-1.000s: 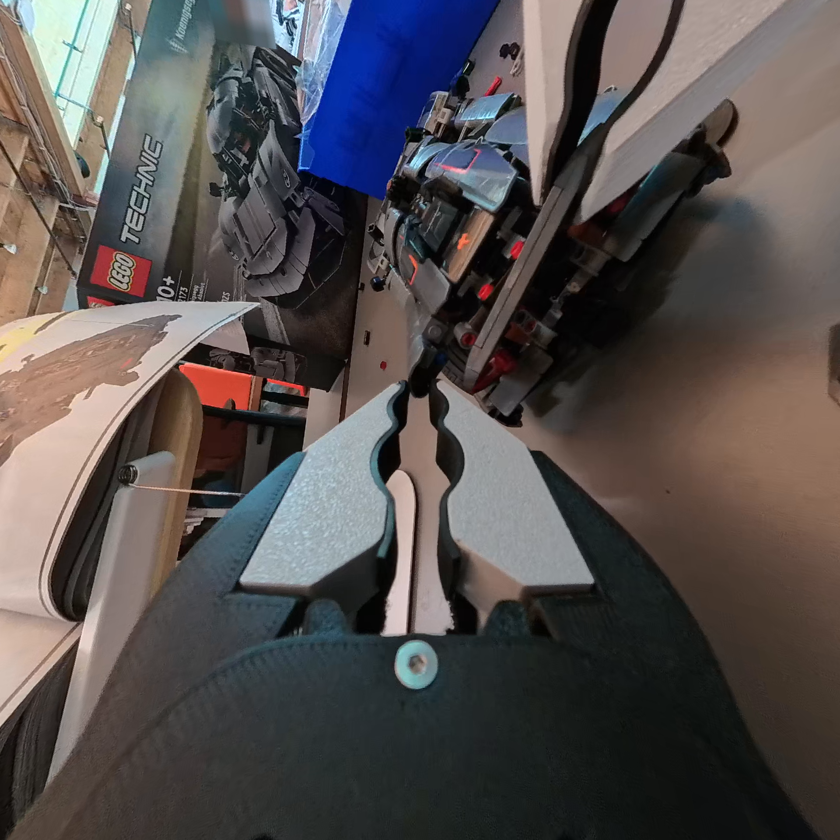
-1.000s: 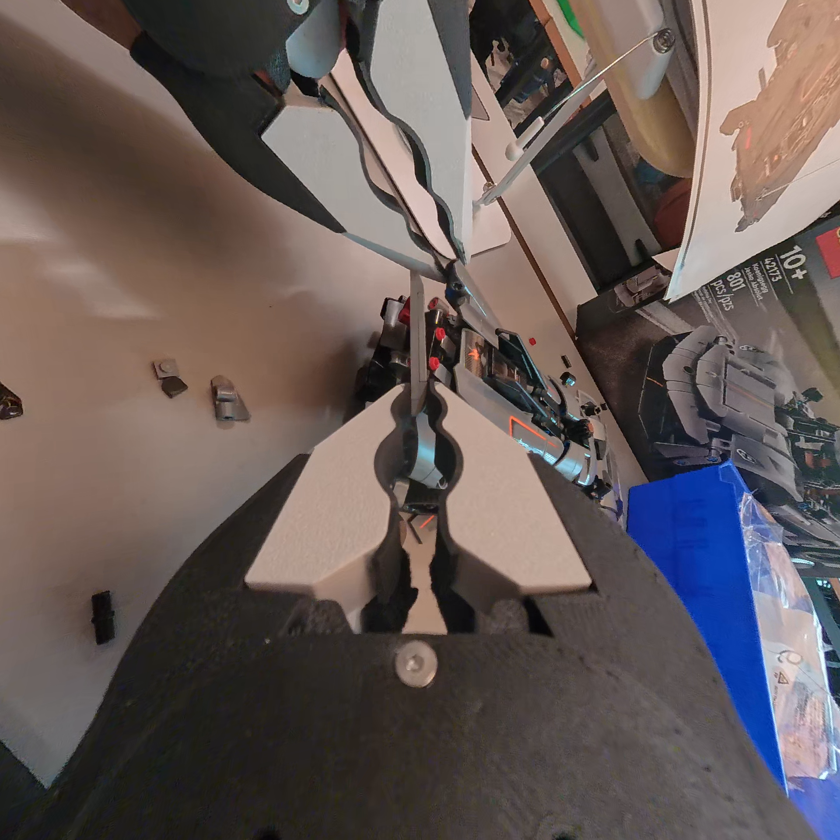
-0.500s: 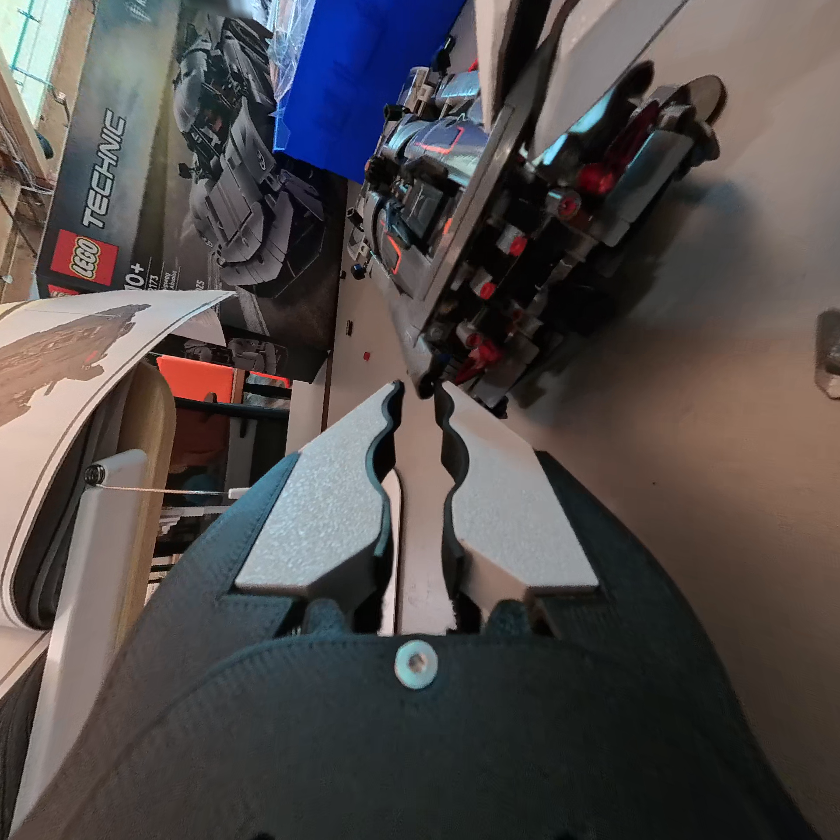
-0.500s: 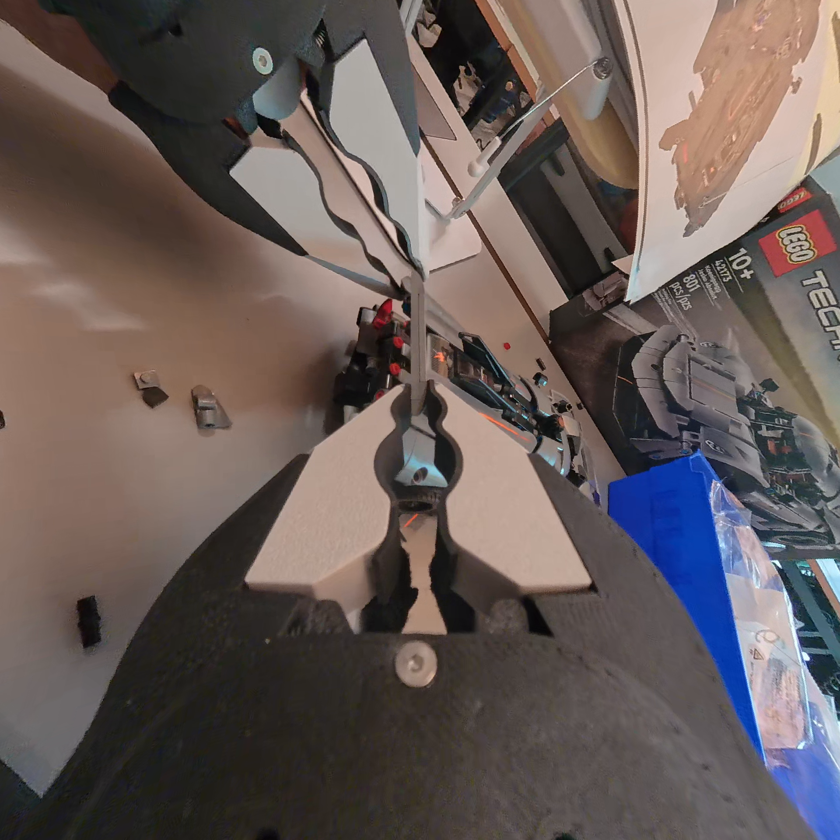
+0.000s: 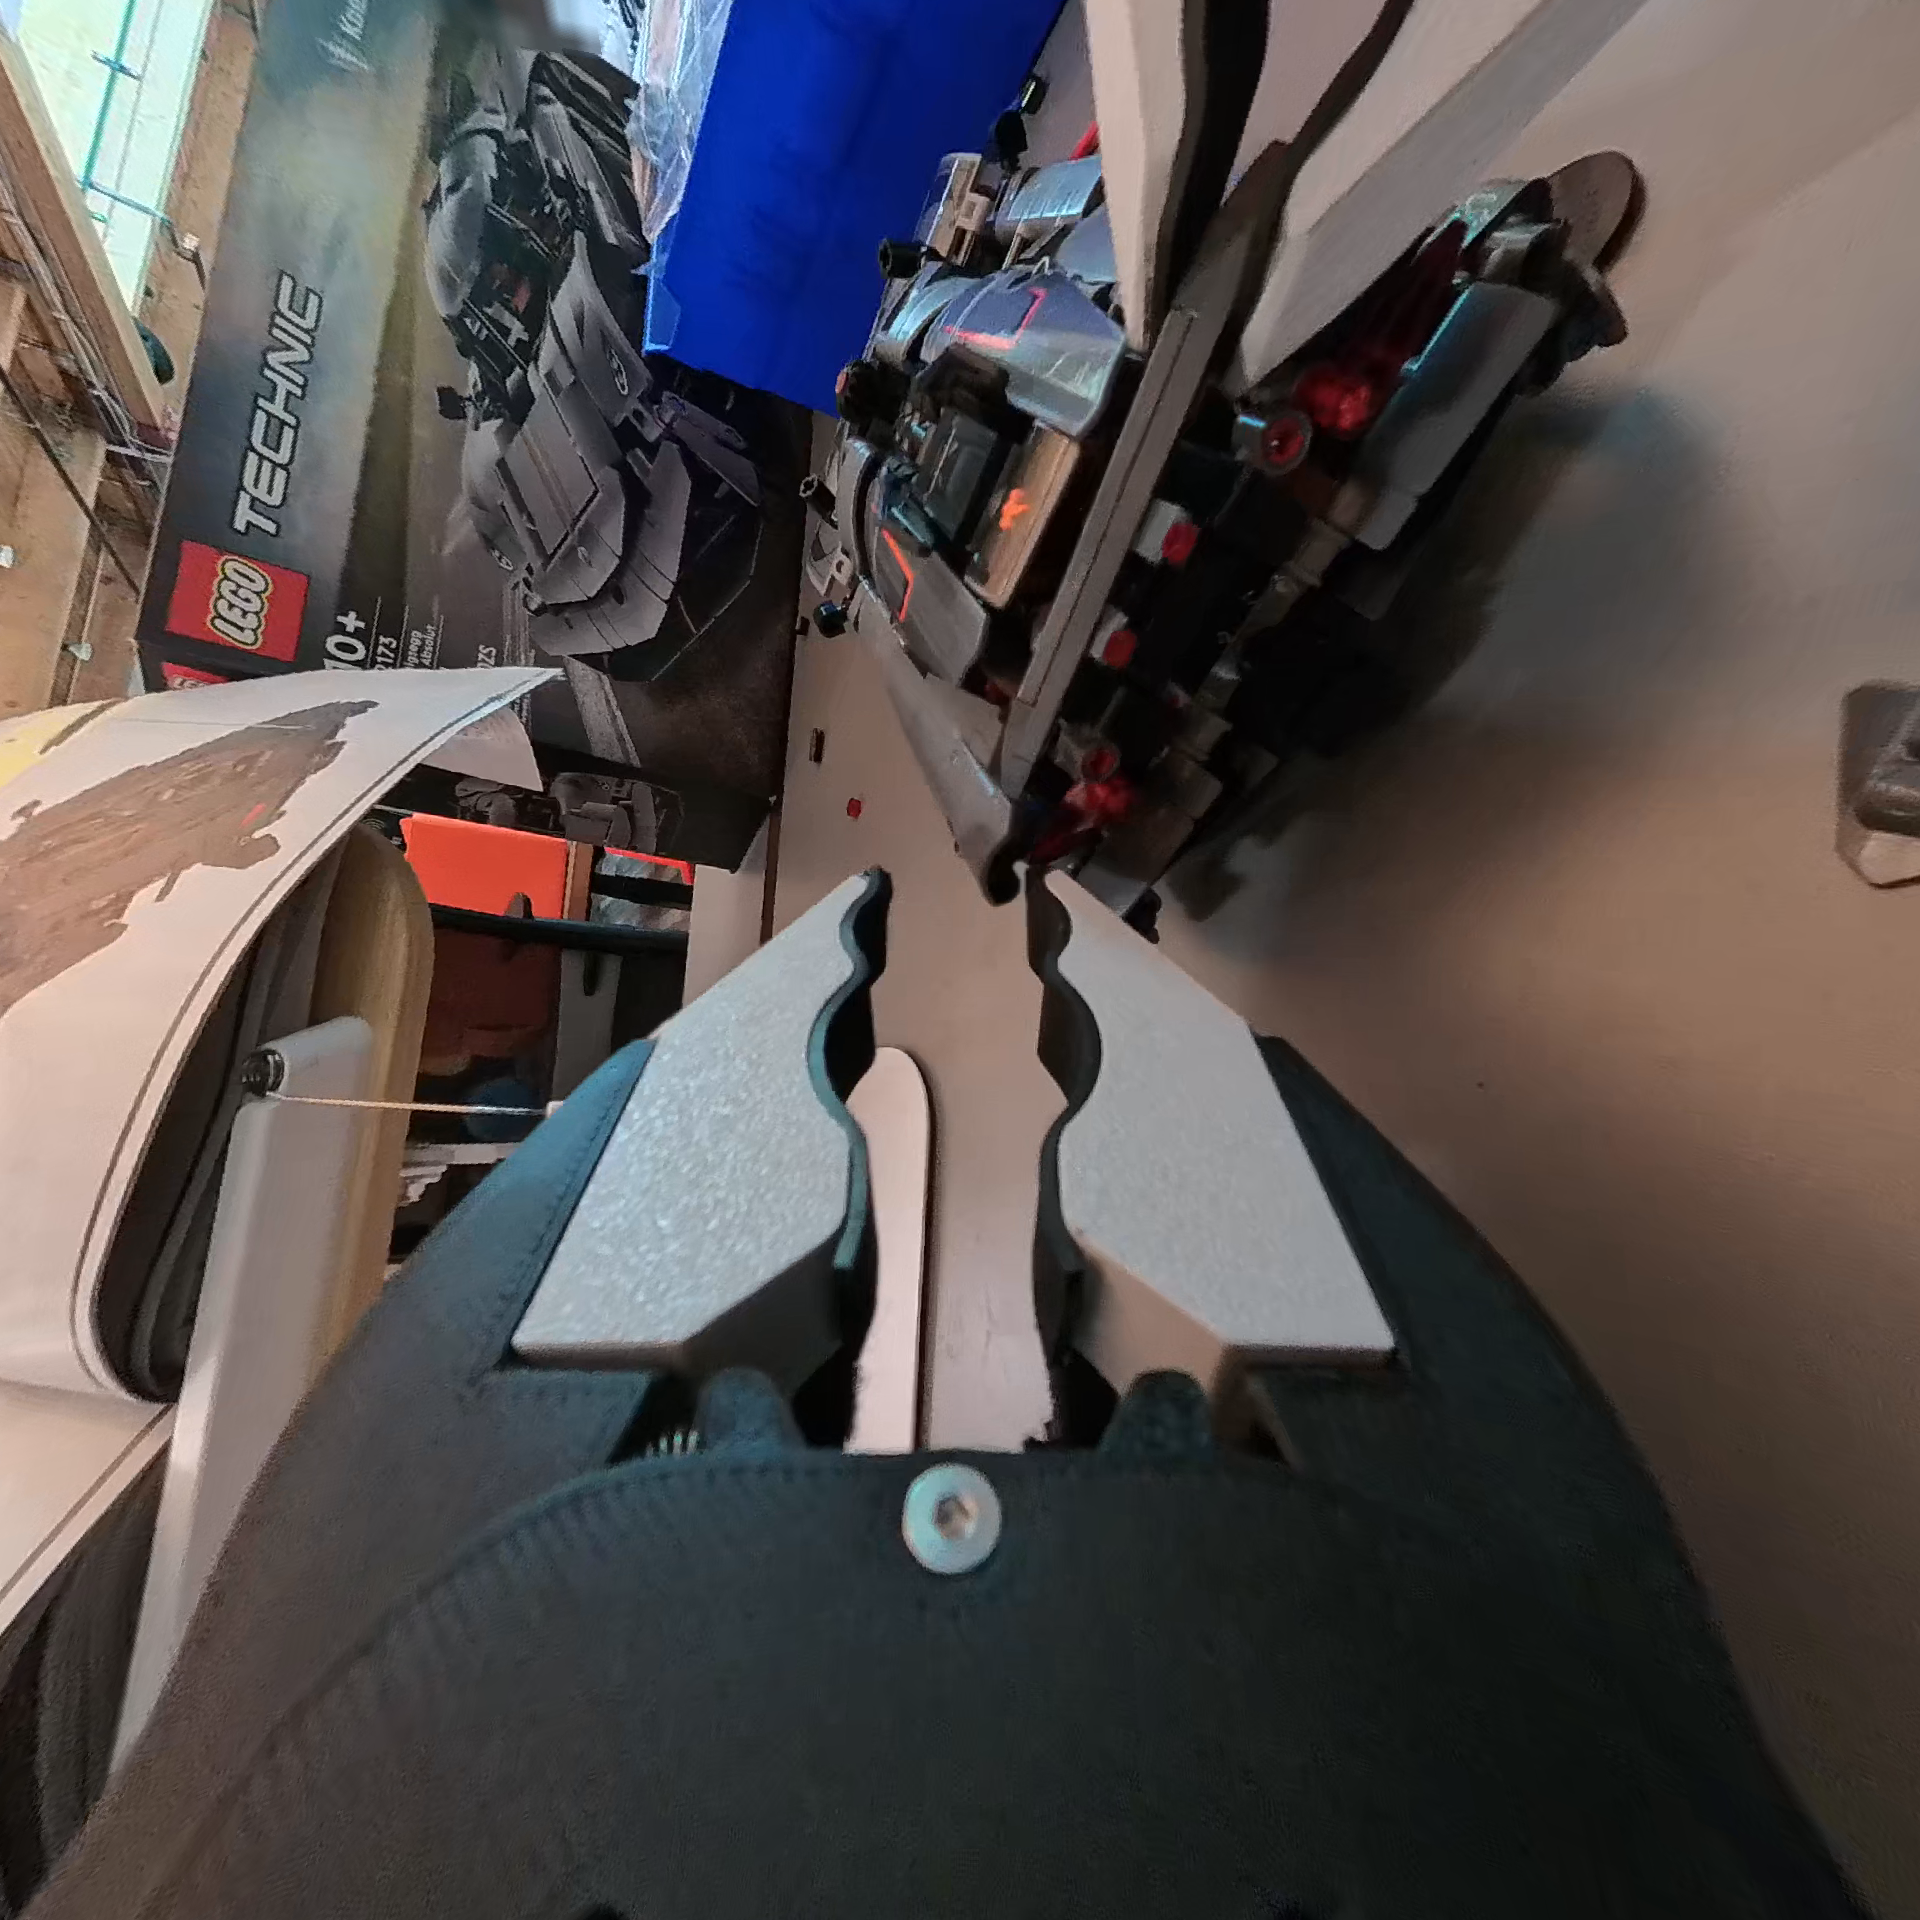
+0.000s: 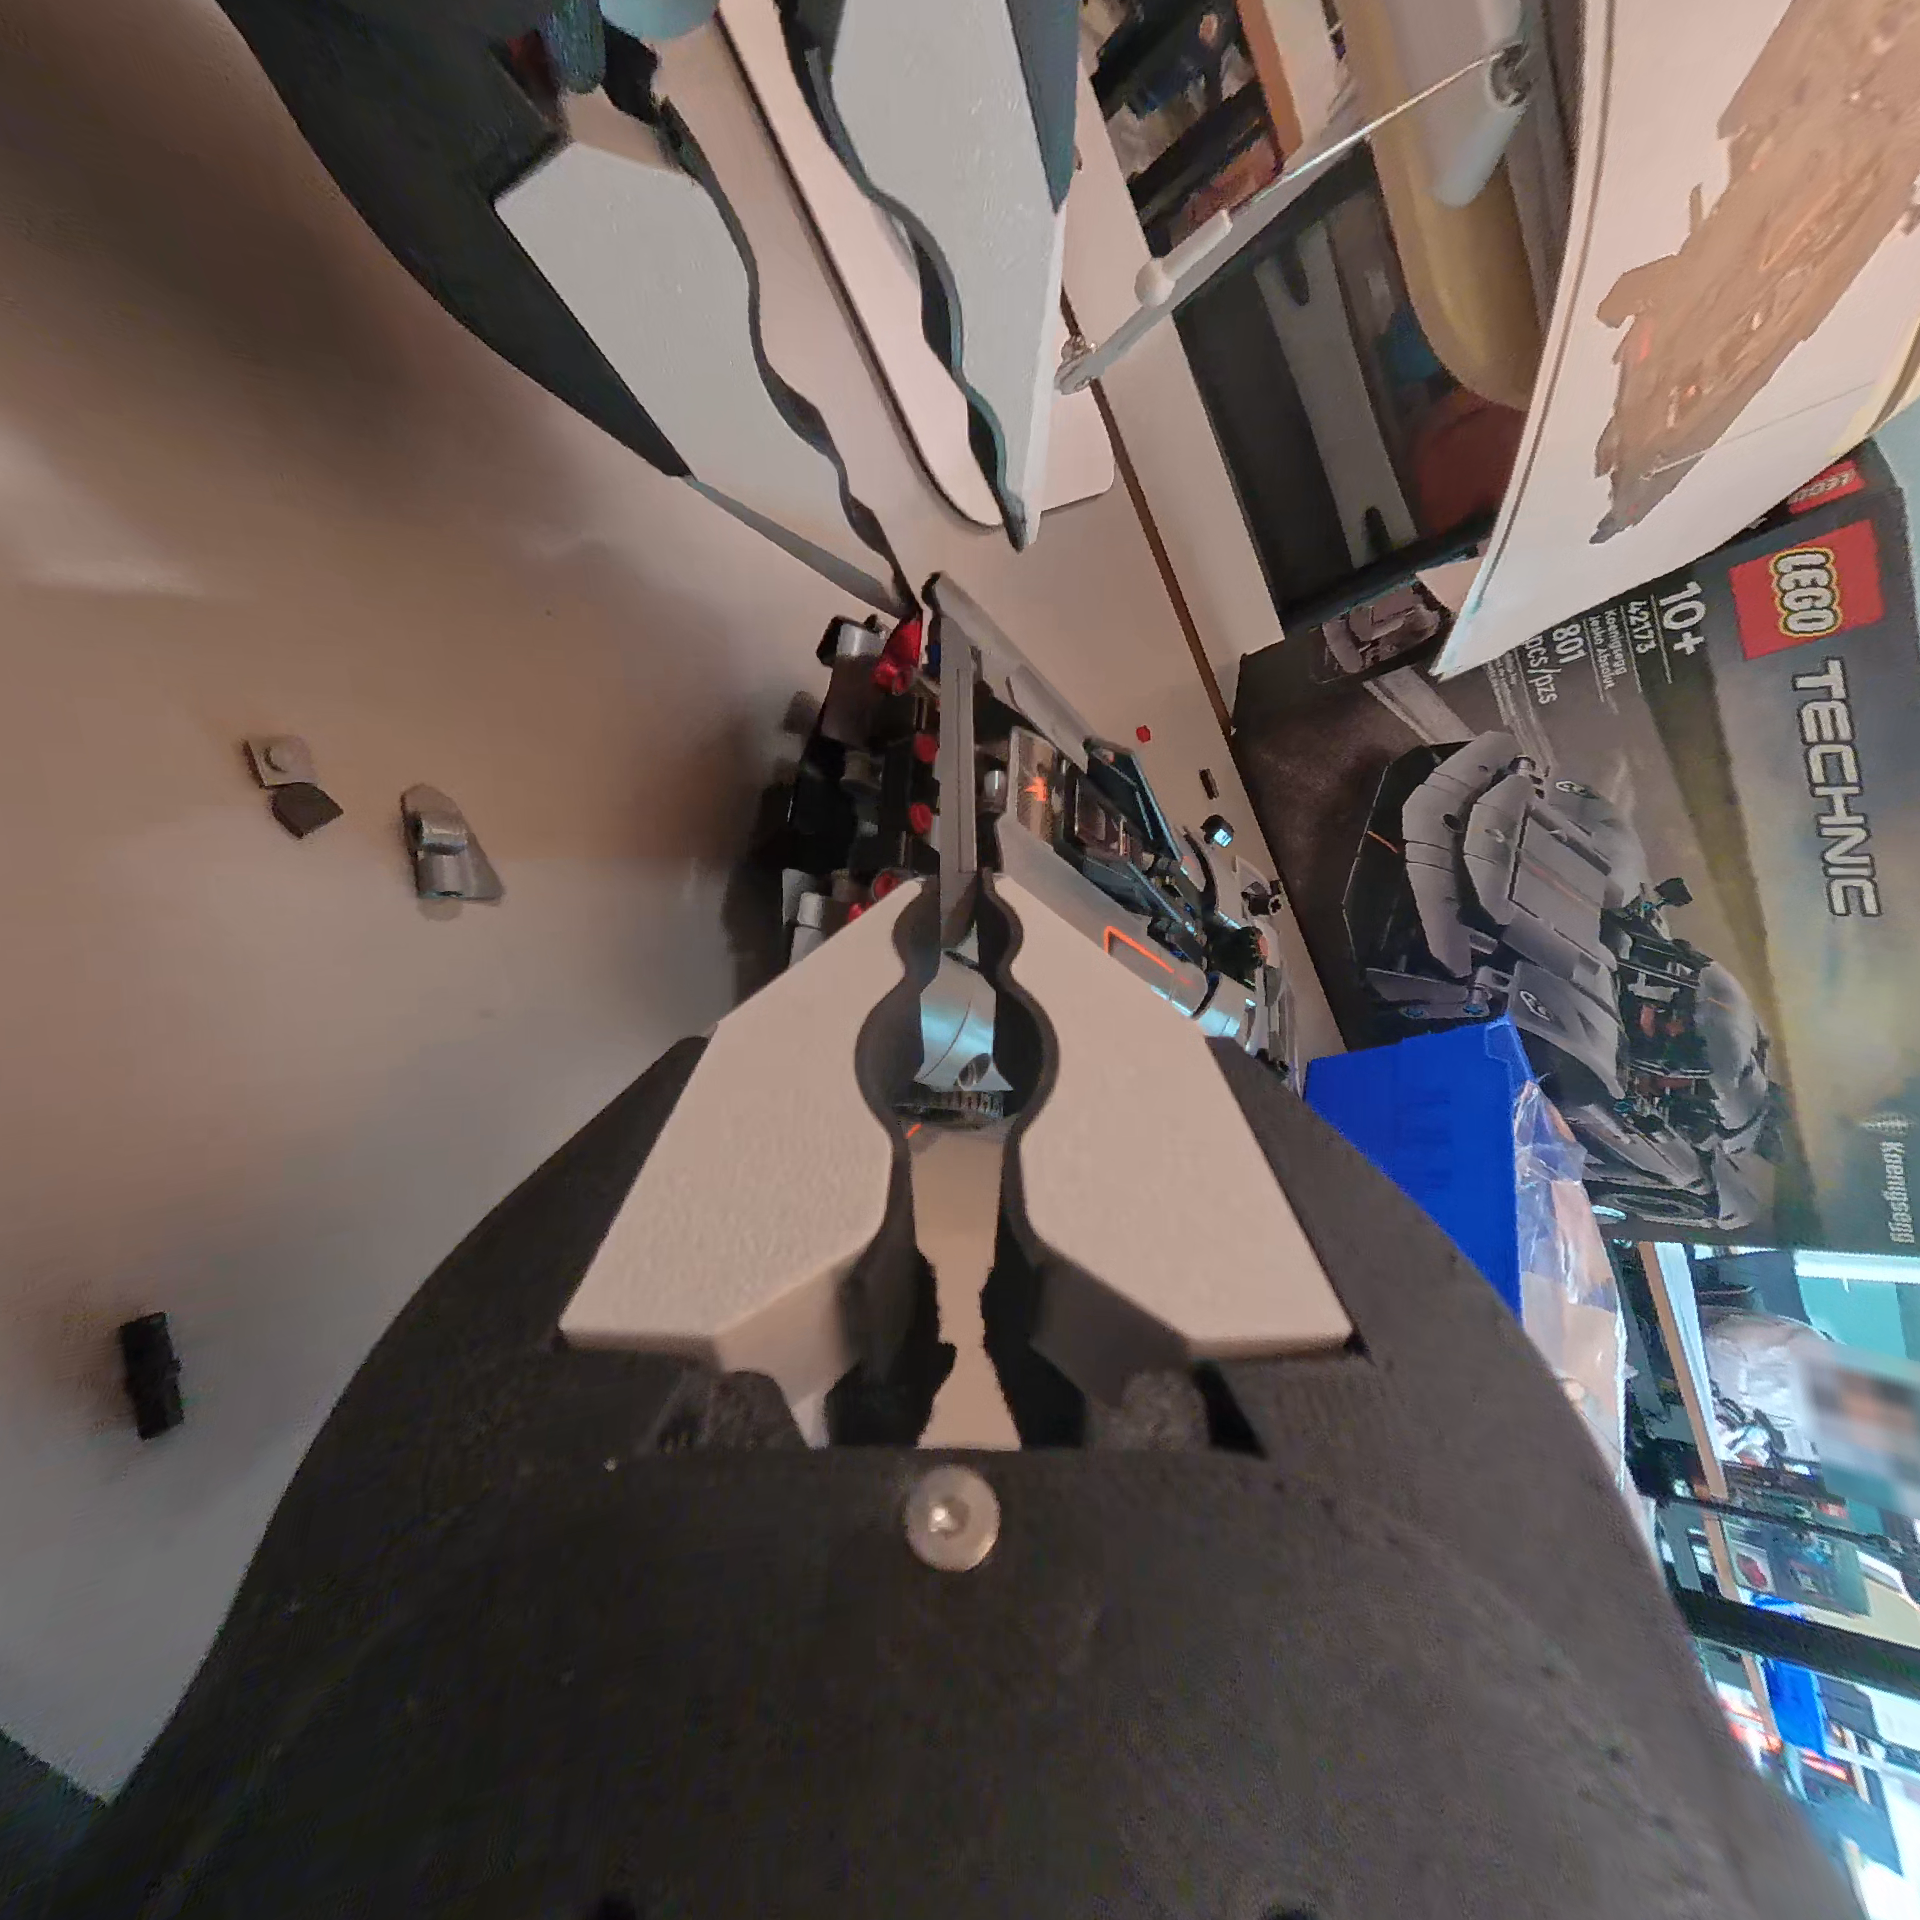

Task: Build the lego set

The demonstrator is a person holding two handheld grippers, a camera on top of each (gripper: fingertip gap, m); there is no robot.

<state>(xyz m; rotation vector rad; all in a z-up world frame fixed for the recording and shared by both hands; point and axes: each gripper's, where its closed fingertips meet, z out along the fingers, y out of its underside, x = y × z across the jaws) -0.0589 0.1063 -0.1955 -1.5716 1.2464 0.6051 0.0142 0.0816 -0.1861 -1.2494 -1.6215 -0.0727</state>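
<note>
A largely built grey Lego car model [image 6: 1049,821] lies just ahead of the right tool [image 6: 951,904], which pinches its long grey beam [image 6: 958,769], while the left tool [image 5: 956,904] stands spread at its far end; loose pieces [image 6: 447,842] on the tabletop [image 6: 260,1039] suggest steps remain.

The left wrist view sits just behind the left gripper [image 5: 956,904] and looks along its fingers, low over the table [image 5: 1662,1143], very close to one end of the lego car [image 5: 1143,499]. The right wrist view sits just behind the right gripper [image 6: 951,894] and looks at the same car [image 6: 1049,821] from the other end, so the two cameras face each other. Both views share the car, the box [image 5: 436,416] [image 6: 1621,883], and the blue bin [image 5: 831,177] [image 6: 1444,1132], and each one sees the other gripper past the car.
</note>
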